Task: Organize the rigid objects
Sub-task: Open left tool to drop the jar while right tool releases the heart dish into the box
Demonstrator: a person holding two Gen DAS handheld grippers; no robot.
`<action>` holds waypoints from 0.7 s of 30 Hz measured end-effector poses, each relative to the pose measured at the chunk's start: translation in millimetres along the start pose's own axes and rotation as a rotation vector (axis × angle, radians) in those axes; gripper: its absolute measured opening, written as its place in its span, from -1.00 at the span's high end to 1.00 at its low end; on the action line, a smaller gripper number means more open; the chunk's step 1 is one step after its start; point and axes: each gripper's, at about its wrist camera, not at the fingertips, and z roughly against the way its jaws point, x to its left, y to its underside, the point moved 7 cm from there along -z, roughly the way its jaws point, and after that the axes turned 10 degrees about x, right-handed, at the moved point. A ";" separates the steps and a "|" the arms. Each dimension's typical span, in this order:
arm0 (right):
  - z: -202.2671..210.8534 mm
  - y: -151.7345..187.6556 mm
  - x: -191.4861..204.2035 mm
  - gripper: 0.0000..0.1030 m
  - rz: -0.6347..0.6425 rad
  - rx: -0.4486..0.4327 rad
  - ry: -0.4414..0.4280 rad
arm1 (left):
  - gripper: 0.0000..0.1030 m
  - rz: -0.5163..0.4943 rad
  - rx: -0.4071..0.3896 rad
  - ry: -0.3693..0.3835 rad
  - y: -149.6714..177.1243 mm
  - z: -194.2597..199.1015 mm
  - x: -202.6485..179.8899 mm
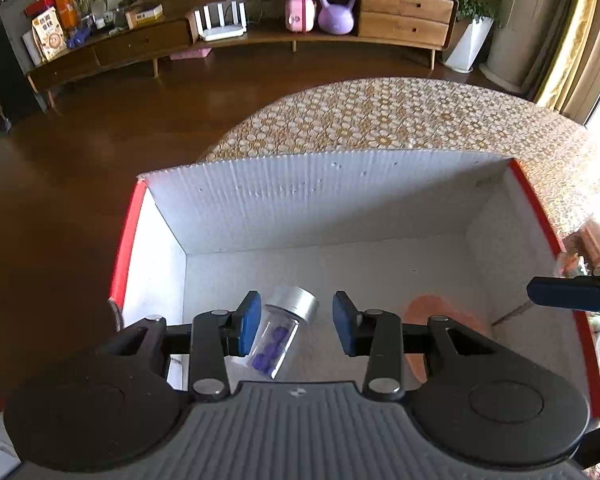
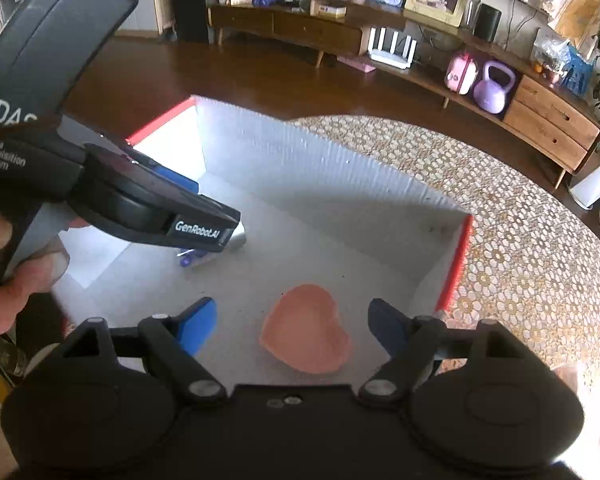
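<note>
Open cardboard box (image 1: 312,200), white inside, red-edged, on patterned table (image 1: 380,120). Left gripper (image 1: 295,322): fingers apart over box floor; clear vial (image 1: 278,340) with silver cap and purple pieces lies tilted between them, just beside the left pad, right pad clear. Right gripper (image 2: 292,326): fingers wide apart, nothing gripped, above pink heart-shaped dish (image 2: 306,330) on box floor, nearer right wall

A clear vial (image 1: 281,332) with a silver cap and purple pieces inside lies tilted on the floor of a white box (image 1: 320,196); a pink heart-shaped dish (image 2: 306,330) rests nearby.
</note>
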 end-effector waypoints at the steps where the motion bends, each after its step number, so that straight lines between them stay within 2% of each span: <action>1: 5.3 1.0 -0.6 -0.60 -0.003 -0.009 -0.002 | 0.25 -0.002 -0.009 -0.002 1.7 5.1 -1.4; 10: 55.3 22.1 -7.1 -0.64 -0.040 -0.102 -0.020 | 0.25 -0.028 -0.101 -0.012 13.8 53.9 -16.7; 21: 115.6 59.0 -20.6 -0.70 -0.102 -0.229 -0.051 | 0.24 -0.032 -0.211 0.043 34.2 108.4 -47.7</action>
